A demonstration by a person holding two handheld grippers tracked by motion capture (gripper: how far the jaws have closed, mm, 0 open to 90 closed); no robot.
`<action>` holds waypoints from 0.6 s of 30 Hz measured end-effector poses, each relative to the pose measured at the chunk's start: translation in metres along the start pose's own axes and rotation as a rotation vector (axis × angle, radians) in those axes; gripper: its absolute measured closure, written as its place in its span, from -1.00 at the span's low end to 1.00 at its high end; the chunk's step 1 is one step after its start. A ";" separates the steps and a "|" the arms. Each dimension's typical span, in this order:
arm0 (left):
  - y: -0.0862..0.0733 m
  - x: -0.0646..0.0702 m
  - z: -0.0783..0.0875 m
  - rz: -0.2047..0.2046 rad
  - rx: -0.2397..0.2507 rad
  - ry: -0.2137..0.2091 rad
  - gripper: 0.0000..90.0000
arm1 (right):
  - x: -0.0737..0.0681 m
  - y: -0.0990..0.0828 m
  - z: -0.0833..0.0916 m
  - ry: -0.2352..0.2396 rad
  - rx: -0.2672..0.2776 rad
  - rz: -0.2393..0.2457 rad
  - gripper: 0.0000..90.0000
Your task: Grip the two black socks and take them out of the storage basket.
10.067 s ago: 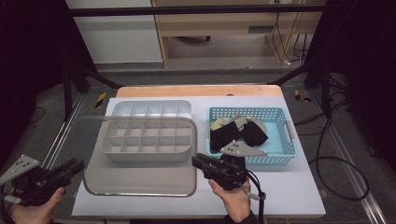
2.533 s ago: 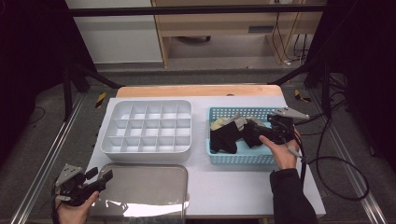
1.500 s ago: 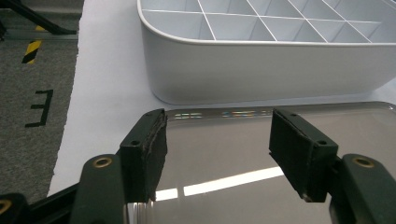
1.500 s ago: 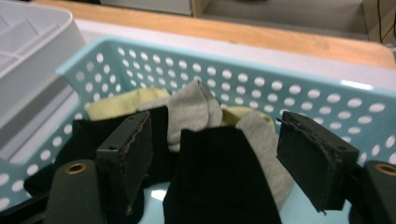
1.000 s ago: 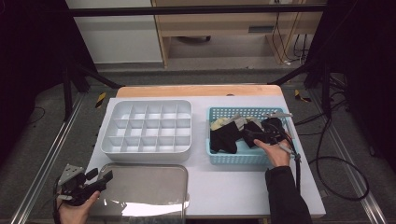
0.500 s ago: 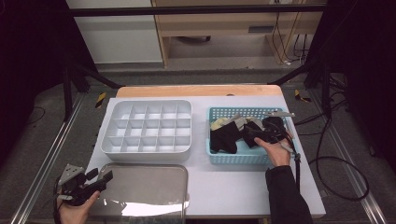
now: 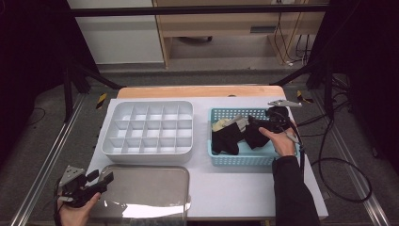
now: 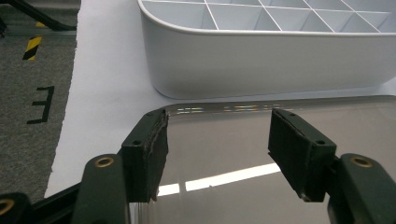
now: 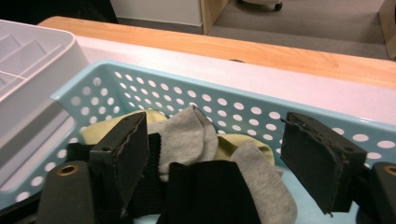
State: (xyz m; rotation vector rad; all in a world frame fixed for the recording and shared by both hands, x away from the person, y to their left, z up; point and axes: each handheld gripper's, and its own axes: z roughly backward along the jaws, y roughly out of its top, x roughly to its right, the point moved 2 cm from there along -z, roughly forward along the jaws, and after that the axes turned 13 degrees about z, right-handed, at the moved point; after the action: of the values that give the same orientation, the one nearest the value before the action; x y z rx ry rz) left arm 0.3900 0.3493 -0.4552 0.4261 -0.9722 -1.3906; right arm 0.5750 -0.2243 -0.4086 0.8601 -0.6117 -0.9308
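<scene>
White counter (image 7: 235, 188) carries everything, with grey floor and a pale wooden cabinet behind it. At the near left corner, the left claw (image 8: 217, 154) hovers with its jaws wide apart and nothing between them, just over the edge of the clear, glossy rectangular lid (image 7: 141, 188) that lies flat on the counter. Beyond the lid stands the white plastic divided organiser tray (image 7: 148, 127), uncovered, with every compartment empty. To its right sits the light-blue perforated plastic basket (image 7: 244, 157), heaped with black, grey and pale-yellow socks (image 9: 191, 140). The right claw (image 9: 226, 154) is down inside the basket, jaws spread wide and gripping nothing, a folded black sock (image 9: 210, 191) directly below and between them. Sorting appears barely begun: the lid is off, but no sock has reached the tray.
</scene>
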 end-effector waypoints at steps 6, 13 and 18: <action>-0.001 0.000 -0.002 -0.001 -0.005 0.003 -0.17 | -0.001 -0.010 -0.012 0.023 -0.052 0.010 -0.46; -0.001 0.000 -0.002 0.001 -0.006 0.002 -0.17 | -0.005 -0.020 -0.021 0.046 -0.093 0.004 -0.46; -0.001 0.000 -0.002 -0.007 -0.008 0.004 -0.17 | -0.006 -0.023 -0.025 0.046 -0.114 0.021 -0.40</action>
State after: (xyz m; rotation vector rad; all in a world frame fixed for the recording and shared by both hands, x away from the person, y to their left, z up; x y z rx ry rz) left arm 0.3910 0.3480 -0.4573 0.4265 -0.9630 -1.3987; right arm 0.5817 -0.2167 -0.4417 0.7697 -0.5223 -0.9164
